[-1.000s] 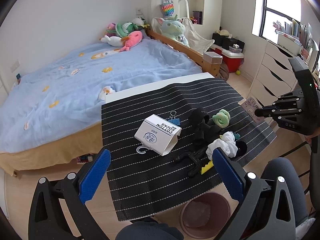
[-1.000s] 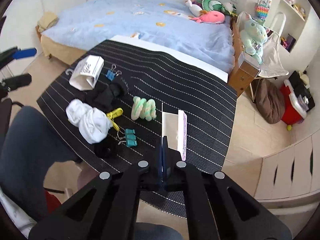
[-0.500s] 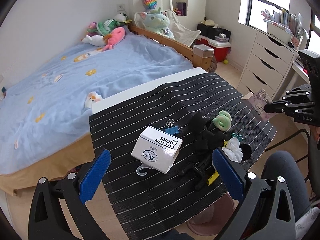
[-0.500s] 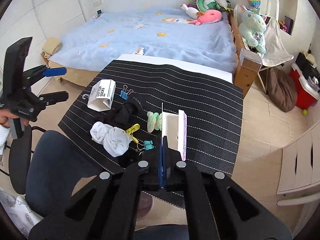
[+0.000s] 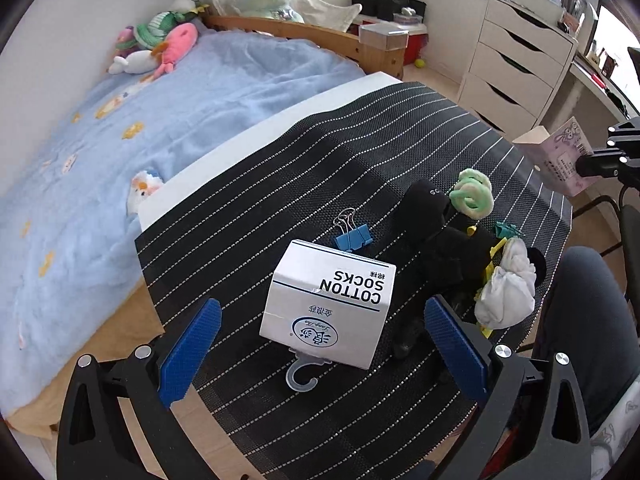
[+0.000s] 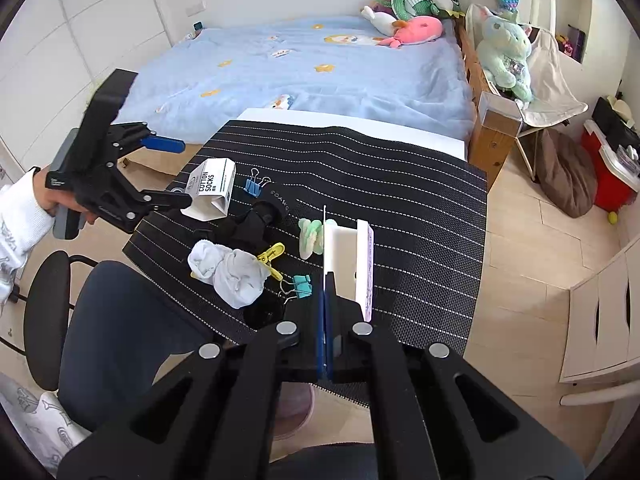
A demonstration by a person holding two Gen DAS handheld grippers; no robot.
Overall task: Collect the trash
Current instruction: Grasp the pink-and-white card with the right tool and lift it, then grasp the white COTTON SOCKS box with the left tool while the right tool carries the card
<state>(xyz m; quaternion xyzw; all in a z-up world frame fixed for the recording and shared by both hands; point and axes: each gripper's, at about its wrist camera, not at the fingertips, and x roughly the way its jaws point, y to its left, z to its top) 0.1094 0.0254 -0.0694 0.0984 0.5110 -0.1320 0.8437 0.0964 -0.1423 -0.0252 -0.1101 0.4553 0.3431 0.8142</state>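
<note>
Blue bed (image 5: 168, 128) with plush toys (image 6: 412, 20); white drawer unit (image 5: 516, 64); striped black mat (image 6: 400, 184).

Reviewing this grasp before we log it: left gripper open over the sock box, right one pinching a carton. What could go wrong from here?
1. The left gripper straddles the COTTON SOCKS box; its plastic hook may snag the striped mat.
2. The right gripper pinches only one thin wall of the open carton, which may slip or tear.

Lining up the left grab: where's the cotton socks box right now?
In the left wrist view the cotton socks box lies on the striped mat, between the open left gripper's fingers, just below the blue binder clip.
</note>
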